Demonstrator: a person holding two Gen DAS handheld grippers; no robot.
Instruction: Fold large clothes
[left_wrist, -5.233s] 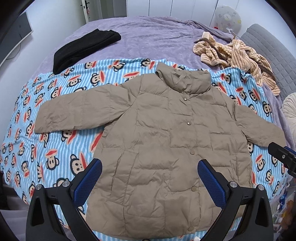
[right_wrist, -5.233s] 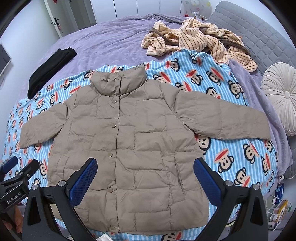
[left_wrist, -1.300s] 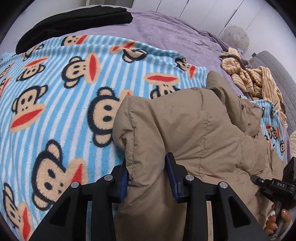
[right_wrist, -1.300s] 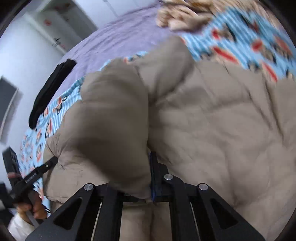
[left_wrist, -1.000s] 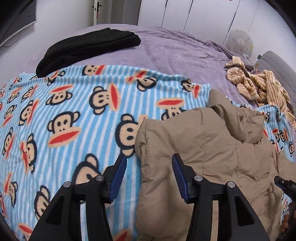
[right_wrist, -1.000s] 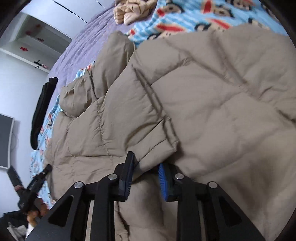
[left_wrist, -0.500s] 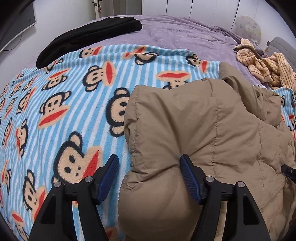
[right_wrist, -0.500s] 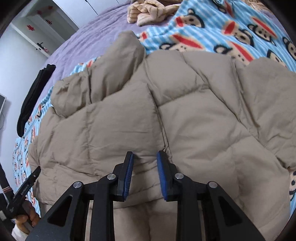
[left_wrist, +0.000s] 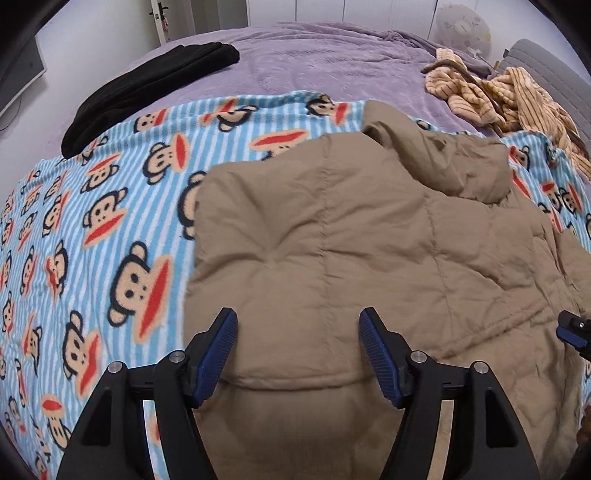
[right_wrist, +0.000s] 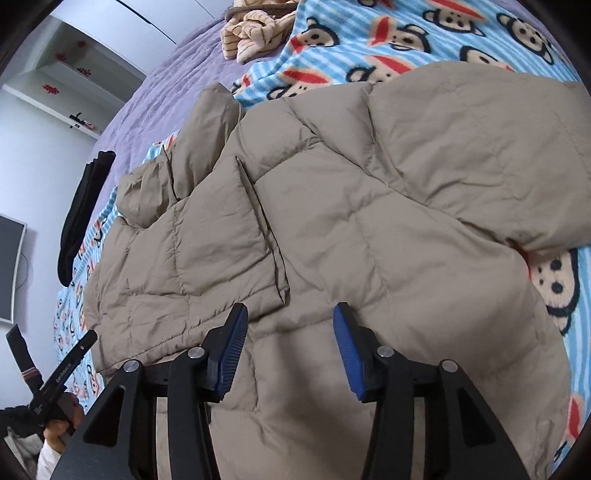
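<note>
A tan puffer jacket (left_wrist: 369, 236) lies on the blue monkey-print blanket (left_wrist: 110, 221) with its collar (left_wrist: 424, 147) at the far end. One sleeve (right_wrist: 207, 251) is folded across the body, its cuff just ahead of my right gripper (right_wrist: 290, 328). That gripper hovers over the jacket (right_wrist: 388, 229) with its jaws opening and nothing between them. My left gripper (left_wrist: 297, 332) stands open above the jacket's folded left edge, with only flat fabric beneath it. A hand holds the left gripper (right_wrist: 66, 373) at the lower left of the right wrist view.
A black folded garment (left_wrist: 147, 81) lies at the far left on the purple bedspread (left_wrist: 314, 55). A crumpled beige striped garment (left_wrist: 498, 92) sits at the far right by the grey headboard (left_wrist: 546, 62). A dark screen (right_wrist: 9, 269) hangs on the left wall.
Both grippers have let go of the sleeves they held. The left one has moved right over the jacket. The right gripper's jaws now stand much wider than half a second ago.
</note>
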